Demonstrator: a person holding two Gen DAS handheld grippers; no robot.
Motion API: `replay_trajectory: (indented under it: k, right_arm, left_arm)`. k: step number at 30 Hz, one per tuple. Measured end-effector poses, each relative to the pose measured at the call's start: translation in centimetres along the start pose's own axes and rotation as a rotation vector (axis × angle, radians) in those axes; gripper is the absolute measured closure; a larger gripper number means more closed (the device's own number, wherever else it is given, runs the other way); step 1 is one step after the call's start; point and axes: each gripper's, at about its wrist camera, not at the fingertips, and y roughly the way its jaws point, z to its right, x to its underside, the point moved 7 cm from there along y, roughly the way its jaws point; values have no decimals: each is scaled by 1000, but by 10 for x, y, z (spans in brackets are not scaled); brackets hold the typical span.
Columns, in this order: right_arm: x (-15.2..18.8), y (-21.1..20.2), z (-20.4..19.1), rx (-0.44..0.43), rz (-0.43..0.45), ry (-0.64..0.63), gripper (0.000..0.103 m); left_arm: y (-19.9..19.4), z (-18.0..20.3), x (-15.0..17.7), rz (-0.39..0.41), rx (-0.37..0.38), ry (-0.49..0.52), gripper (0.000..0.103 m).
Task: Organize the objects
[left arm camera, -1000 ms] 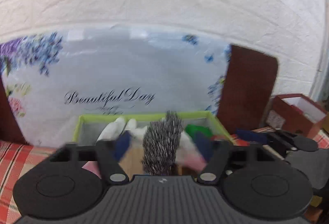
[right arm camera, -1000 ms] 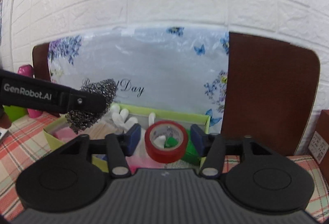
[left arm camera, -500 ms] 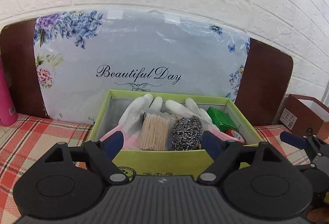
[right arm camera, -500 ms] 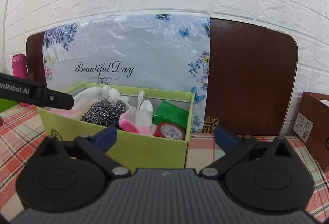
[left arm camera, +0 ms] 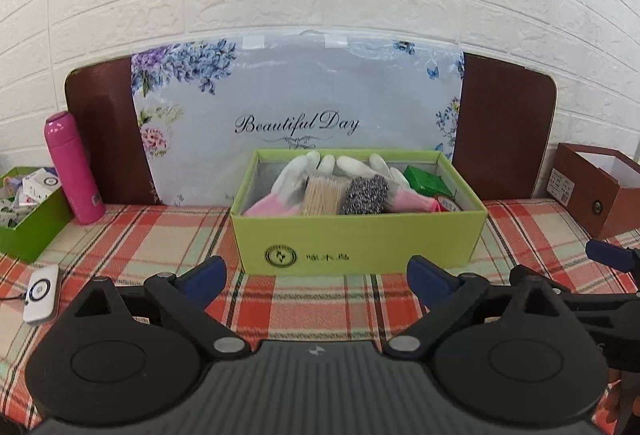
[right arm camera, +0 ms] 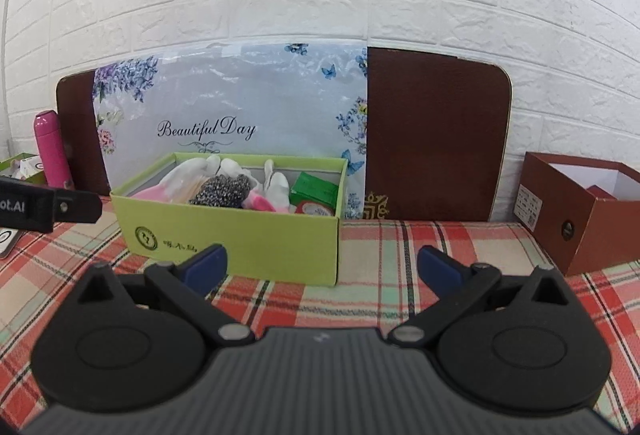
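A lime green box [left arm camera: 360, 239] stands on the plaid cloth, also in the right wrist view [right arm camera: 248, 239]. Inside lie white and pink gloves [left arm camera: 288, 179], a bundle of wooden sticks [left arm camera: 322, 195], a steel wool scrubber [left arm camera: 366, 195], a green packet [left arm camera: 426, 181] and a red tape roll [right arm camera: 316, 209]. My left gripper [left arm camera: 316, 281] is open and empty, back from the box's front wall. My right gripper [right arm camera: 322, 267] is open and empty, in front of the box's right corner.
A pink bottle [left arm camera: 74, 169] and a green tray of packets [left arm camera: 24, 211] stand at the left. A white device [left arm camera: 40, 293] lies on the cloth. A brown box [right arm camera: 588, 207] stands at the right. A floral board [left arm camera: 296, 131] leans on the brick wall.
The left gripper let the scrubber go into the box and the right let go the red tape there. Both opened and drew back from the box.
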Motion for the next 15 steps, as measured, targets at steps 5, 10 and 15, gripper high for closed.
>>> replay_trajectory:
  k: [5,10,15]
  right_arm:
    - [20,-14,-6,1,-46,14,0]
    - [33,-21,-12,5,-85,13,0]
    - [35,-27,-14,5,-93,23,0]
  left_arm:
    - [-11,2,22,-48,-1,-3,3]
    - [-19,-1,34,-74,-26,4,3]
    - [-22,-9,44,-95,-53,-4,3]
